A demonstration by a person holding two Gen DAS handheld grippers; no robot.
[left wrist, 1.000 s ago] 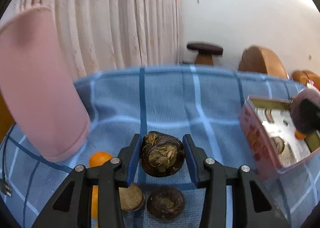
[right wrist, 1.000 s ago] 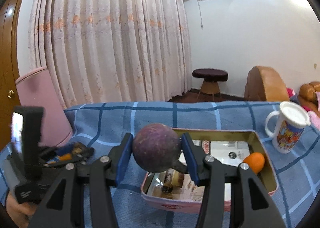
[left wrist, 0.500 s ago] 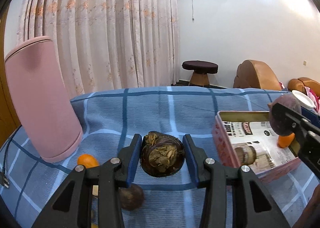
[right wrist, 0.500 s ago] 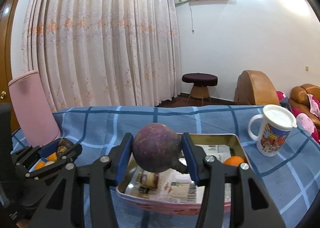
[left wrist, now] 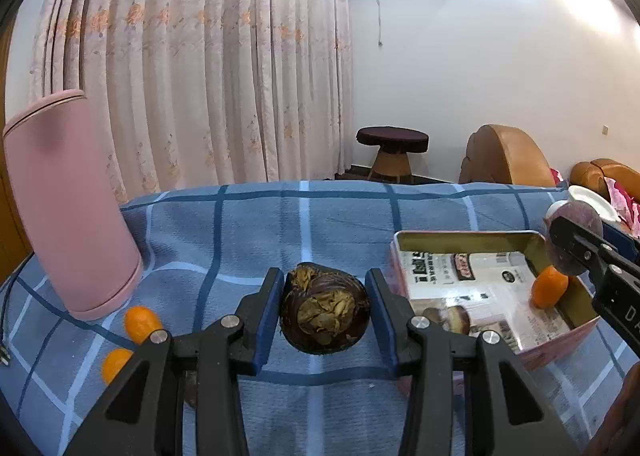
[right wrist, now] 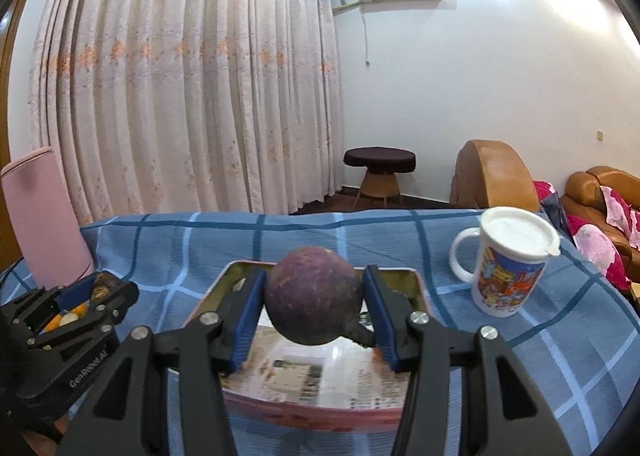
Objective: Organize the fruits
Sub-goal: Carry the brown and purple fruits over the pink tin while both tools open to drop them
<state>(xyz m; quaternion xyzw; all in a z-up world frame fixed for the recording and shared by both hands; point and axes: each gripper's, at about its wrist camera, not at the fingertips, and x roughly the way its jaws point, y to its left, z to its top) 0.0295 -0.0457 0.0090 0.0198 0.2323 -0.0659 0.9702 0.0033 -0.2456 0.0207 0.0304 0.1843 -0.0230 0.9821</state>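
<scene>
My left gripper is shut on a dark brown fruit with a dry leafy top, held above the blue checked cloth, left of the open tin box. In the right wrist view, my right gripper is shut on a round purple fruit over the tin box. The box holds an orange and a brown fruit on printed paper. Two small oranges lie on the cloth by the pink cylinder. The left gripper also shows at the left of the right wrist view.
A tall pink cylinder stands at the left on the cloth-covered table. A lidded printed mug stands right of the tin. Behind the table are curtains, a round stool and brown armchairs.
Both grippers have travelled with their fruits still held. In the left view the tin has slid toward the middle. In the right view the purple fruit now hangs over the tin's middle.
</scene>
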